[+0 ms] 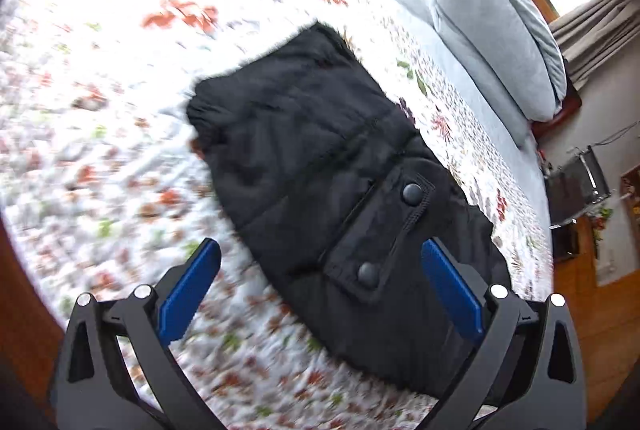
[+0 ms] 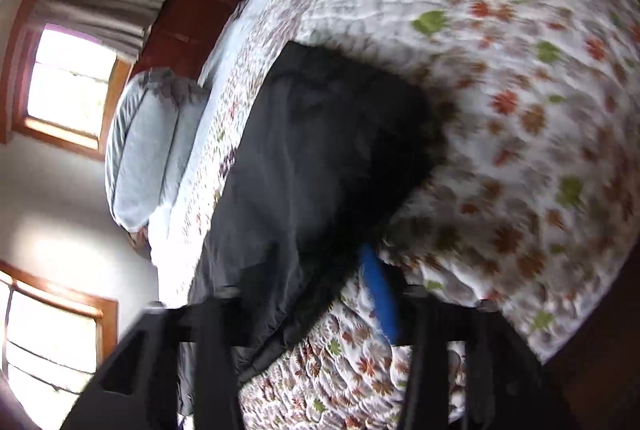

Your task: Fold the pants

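Black cargo pants [image 1: 320,166] lay folded on the floral quilt [image 1: 100,134]; left gripper [image 1: 320,258] gaped wide, empty; right gripper's [image 2: 320,294] jaws were blurred, state unclear.

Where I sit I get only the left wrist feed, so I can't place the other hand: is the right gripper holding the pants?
Observer: It looks so. In the right wrist view the right gripper seems shut on a bunch of the black pants.
Operator: Both pads on the cloth?
Observer: Only one blue pad shows; cloth hides the other finger.
Operator: Does the cloth lie flat there?
Observer: It seems not. It runs from the quilt up to the gripper, though that picture is blurred.
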Tool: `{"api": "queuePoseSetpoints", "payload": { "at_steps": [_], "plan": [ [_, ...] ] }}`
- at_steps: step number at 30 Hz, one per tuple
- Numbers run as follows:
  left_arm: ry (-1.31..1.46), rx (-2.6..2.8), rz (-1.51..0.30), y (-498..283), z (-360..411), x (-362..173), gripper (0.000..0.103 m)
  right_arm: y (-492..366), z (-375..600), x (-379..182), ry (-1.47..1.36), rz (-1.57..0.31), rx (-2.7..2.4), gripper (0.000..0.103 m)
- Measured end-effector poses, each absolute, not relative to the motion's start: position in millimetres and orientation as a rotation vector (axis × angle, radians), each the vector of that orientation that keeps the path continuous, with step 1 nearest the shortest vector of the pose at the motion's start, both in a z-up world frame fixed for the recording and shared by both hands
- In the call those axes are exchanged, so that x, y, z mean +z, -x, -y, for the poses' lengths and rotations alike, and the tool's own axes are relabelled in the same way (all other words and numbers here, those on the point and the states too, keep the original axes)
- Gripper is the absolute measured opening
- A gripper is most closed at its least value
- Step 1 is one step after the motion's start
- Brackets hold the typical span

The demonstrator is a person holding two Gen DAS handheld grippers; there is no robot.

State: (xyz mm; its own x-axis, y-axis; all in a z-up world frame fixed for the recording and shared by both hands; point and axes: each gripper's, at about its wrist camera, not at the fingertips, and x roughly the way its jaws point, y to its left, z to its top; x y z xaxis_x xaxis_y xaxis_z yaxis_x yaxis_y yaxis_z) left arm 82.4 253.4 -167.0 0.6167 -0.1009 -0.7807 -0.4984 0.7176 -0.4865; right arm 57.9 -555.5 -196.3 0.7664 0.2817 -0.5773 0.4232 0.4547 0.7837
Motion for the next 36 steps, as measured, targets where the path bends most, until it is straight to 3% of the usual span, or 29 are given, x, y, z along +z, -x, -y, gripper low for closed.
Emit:
{"api": "queuePoseSetpoints", "payload": {
  "at_steps": [9,15,19,30,36],
  "plan": [
    [0.402,0.187,-0.809,-72,-170,-127,0.1,-80,551,-201,-1.156,-0.712,-0.096,0.051],
    [0.341,0.161,-0.872,-100,-156,-146,0.1,-87,551,-207,-1.169,-0.696,-0.119,0.023],
    [0.354,0.217,-0.942,-112,-170,-171,0.1,-83,548,-201,-1.149,-0.678,-0.13,0.016],
    [0.439,0.2,-0.937,-105,-180,-181,0.1,-110,436,-67,-0.455,-0.586,-0.188,0.011],
    [0.565,0.18,-0.91,-87,-193,-175,0.1,-124,359,-34,-0.234,-0.575,-0.073,0.01]
  ]
}}
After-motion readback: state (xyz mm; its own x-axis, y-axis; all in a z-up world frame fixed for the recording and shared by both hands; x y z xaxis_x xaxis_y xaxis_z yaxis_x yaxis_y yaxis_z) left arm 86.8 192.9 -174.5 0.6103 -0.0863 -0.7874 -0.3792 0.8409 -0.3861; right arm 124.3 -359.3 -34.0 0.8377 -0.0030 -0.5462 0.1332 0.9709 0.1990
